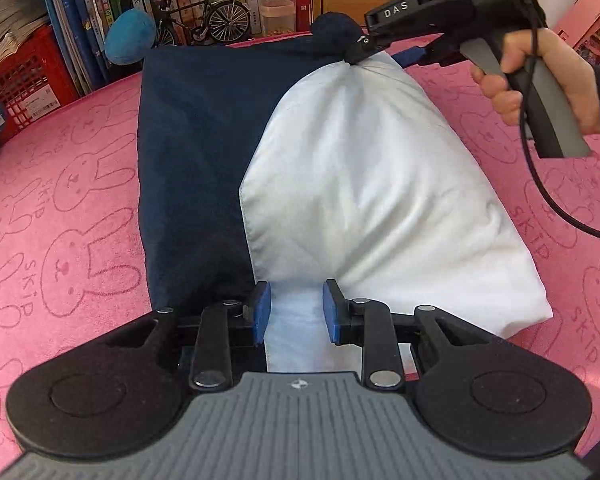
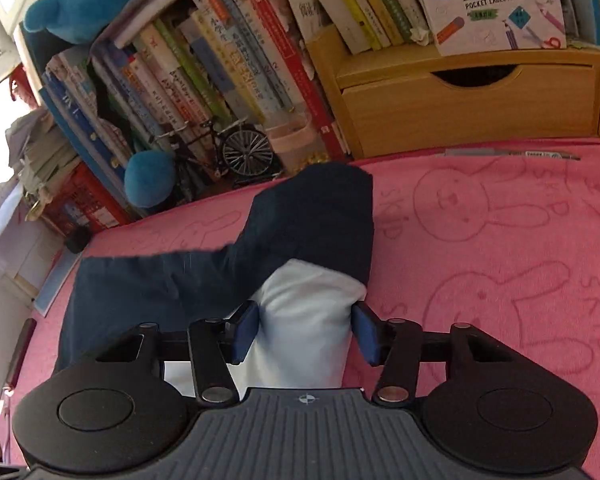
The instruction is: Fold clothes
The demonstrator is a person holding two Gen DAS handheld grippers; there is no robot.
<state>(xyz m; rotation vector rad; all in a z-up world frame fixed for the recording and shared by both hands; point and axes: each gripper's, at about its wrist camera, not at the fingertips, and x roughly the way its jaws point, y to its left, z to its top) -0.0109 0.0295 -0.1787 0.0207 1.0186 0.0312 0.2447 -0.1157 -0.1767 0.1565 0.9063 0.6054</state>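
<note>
Lifting far end of navy-white garment [image 1: 340,184] off pink surface [image 1: 60,200], right gripper [image 1: 360,50] pinching bunched cloth there. Left gripper [image 1: 296,312] hanging spread apart over near white edge, gripping nothing. Guessing: both ends travelling level, fold staying wrinkle-free.

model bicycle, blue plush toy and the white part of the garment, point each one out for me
model bicycle [image 1: 214,20], left wrist view, on its rear wheel.
blue plush toy [image 1: 130,36], left wrist view, on the rounded blue end.
white part of the garment [image 1: 360,184], left wrist view, on the middle of the white panel.
</note>
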